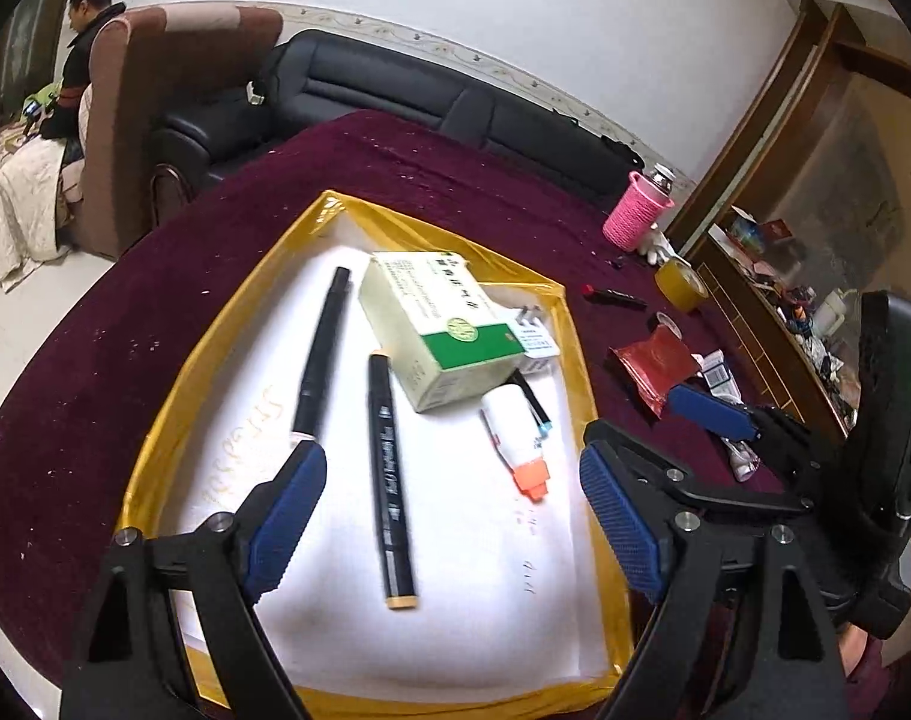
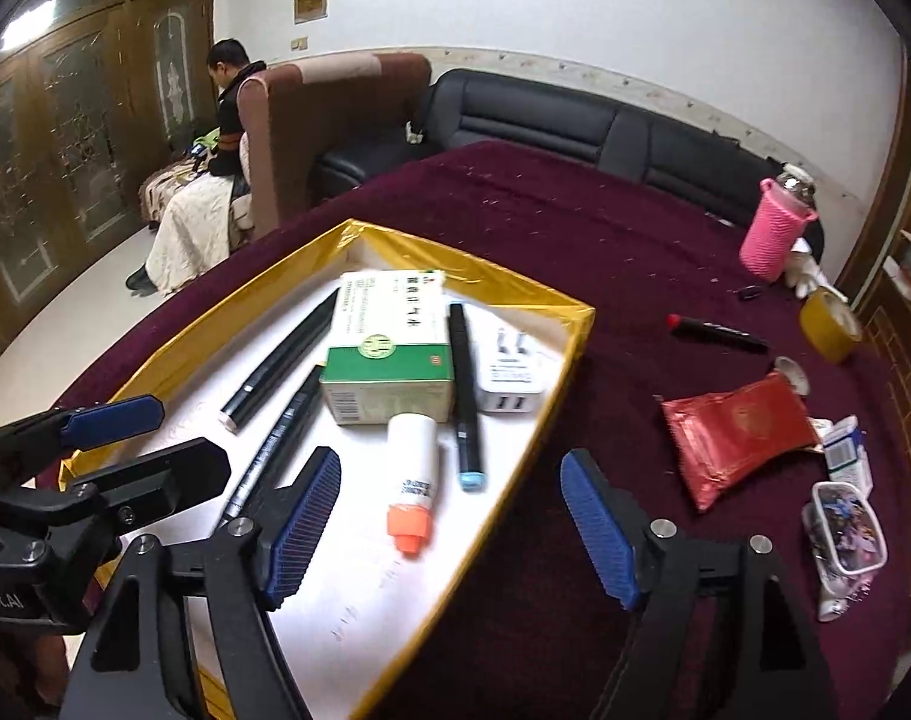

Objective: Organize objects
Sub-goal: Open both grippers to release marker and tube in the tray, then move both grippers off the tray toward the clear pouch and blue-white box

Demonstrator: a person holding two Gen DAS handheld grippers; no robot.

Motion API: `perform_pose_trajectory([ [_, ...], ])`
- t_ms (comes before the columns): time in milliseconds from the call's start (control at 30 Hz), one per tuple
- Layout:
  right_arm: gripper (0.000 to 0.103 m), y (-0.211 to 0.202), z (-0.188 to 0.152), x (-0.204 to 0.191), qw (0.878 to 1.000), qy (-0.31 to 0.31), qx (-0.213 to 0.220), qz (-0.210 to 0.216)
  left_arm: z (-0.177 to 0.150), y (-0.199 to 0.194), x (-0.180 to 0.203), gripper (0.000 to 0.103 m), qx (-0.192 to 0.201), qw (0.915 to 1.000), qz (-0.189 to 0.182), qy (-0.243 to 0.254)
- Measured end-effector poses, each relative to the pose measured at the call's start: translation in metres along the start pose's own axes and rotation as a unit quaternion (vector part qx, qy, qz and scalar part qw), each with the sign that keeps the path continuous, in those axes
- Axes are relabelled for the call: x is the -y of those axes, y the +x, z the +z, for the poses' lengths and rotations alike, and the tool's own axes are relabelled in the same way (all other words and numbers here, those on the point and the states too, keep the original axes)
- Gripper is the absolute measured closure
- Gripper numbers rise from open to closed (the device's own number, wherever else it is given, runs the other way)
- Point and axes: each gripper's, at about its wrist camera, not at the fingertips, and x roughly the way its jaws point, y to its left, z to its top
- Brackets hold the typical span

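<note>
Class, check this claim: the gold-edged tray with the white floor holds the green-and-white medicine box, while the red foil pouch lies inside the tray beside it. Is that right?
Not quite. The red foil pouch lies outside the gold-edged tray, on the maroon tablecloth to its right. The green-and-white medicine box is indeed in the tray. The right wrist view shows this plainly.

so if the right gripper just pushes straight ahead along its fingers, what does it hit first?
Probably the yellow rim of the tray, at its right edge, which lies between the open fingers of the right gripper. The glue tube sits just left of that line. Depth is uncertain.
</note>
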Motion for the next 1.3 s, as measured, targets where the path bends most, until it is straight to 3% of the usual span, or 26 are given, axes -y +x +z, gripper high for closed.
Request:
perform_pose_trajectory([
  [567,0.014,-0.034,-0.037,0.073,0.997,0.058,0.031,-0.037,-0.012,0.005,0.075,0.017,-0.018,0.9973,0.012,0.07],
  [1167,0.012,-0.045,-0.081,0.179,0.986,0.151,0.013,-0.075,-0.031,0.051,0.155,0.017,-0.079,0.9864,0.001,0.145],
  [1300,0.012,-0.048,-0.082,0.202,0.984,0.155,0.009,-0.086,-0.025,0.054,0.175,0.017,-0.075,0.9822,0.003,0.172],
])
